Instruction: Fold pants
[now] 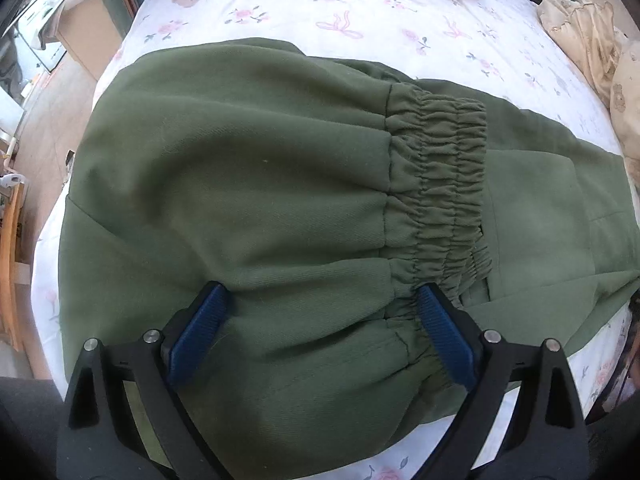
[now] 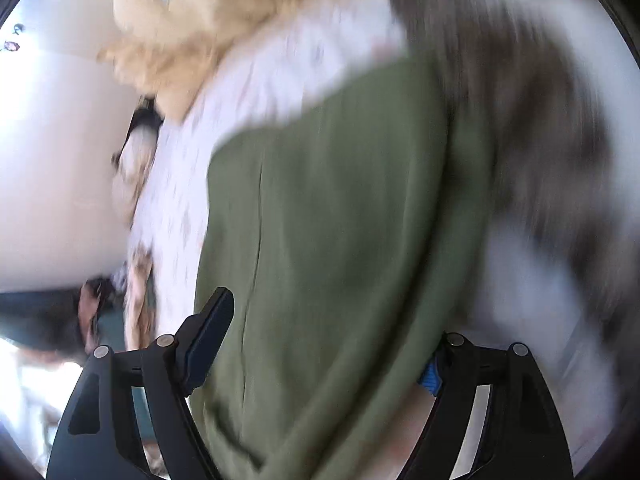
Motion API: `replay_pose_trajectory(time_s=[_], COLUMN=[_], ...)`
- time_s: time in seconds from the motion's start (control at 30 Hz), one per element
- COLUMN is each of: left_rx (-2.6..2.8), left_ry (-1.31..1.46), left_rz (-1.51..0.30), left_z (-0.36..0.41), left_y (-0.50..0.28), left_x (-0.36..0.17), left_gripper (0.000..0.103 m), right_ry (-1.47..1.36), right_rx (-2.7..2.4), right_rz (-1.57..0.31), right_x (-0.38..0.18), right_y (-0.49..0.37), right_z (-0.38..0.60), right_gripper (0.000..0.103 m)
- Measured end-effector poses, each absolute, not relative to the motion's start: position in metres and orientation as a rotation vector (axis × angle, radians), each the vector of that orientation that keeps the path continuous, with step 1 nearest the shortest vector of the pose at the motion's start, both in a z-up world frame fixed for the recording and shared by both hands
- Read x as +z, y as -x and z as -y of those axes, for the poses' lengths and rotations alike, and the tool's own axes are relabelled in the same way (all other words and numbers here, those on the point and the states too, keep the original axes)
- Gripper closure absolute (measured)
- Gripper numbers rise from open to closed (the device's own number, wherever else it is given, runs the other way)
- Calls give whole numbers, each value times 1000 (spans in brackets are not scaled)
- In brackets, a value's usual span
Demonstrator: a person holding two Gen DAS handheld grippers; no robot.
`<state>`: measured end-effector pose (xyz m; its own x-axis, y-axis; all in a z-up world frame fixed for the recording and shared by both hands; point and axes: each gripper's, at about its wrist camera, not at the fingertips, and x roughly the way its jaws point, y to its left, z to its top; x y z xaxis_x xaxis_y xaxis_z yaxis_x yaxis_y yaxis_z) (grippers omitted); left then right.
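While spread over the floral bedsheet [image 1: 400, 20], olive pants [image 1: 240, 184]; left gripper [image 1: 322, 300] gaping above the elastic waistband [image 1: 436, 184], right gripper [image 2: 328, 332] spread around blurred cloth

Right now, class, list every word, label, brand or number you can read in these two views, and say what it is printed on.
None can be read.
Green pants: no tag or label showing.
Bedsheet: flowers, bows and bears only, no lettering.
Right wrist view: too motion-blurred to read anything.

pants [image 1: 248, 184] | olive green, elastic waistband [image 1: 436, 184] | folded over, apparently flat | on floral bedsheet
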<state>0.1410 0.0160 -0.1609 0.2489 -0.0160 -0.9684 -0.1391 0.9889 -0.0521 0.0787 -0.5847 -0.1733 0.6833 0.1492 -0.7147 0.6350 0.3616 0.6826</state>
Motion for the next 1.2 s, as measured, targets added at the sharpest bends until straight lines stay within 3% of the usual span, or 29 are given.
replay_pose_trajectory(time_s=[0.1, 0.23, 0.27, 0.5, 0.8, 0.93, 1.07, 1.13, 1.2], left_rx=[83, 90, 91, 79, 124, 177, 202, 211, 207], left_ry=[130, 130, 130, 155, 284, 370, 384, 400, 414], left_rz=[-1316, -1318, -1318, -1296, -1136, -1112, -1114, -1123, -1130], left_z=[-15, -14, -13, -10, -47, -76, -94, -101, -105], left_y=[-141, -141, -142, -139, -113, -97, -88, -84, -82], left_x=[-161, -161, -161, -150, -99, -94, -96, -99, -100], left_gripper=[8, 8, 8, 9, 9, 9, 9, 9, 9], right_ry=[-1151, -1077, -1050, -828, -425, -310, -151, -44, 34], right_rx=[-413, -460, -471, -166, 326, 521, 698, 701, 723], right_rz=[-776, -762, -736, -560, -591, -654, -782, -873, -981], right_x=[-170, -153, -146, -61, 21, 9, -41, -75, -106], right_y=[-83, -89, -84, -92, -105, -98, -71, -56, -43], right_z=[603, 615, 615, 563, 374, 278, 189, 160, 144], right_gripper=[35, 92, 97, 99, 99, 99, 97, 91, 74])
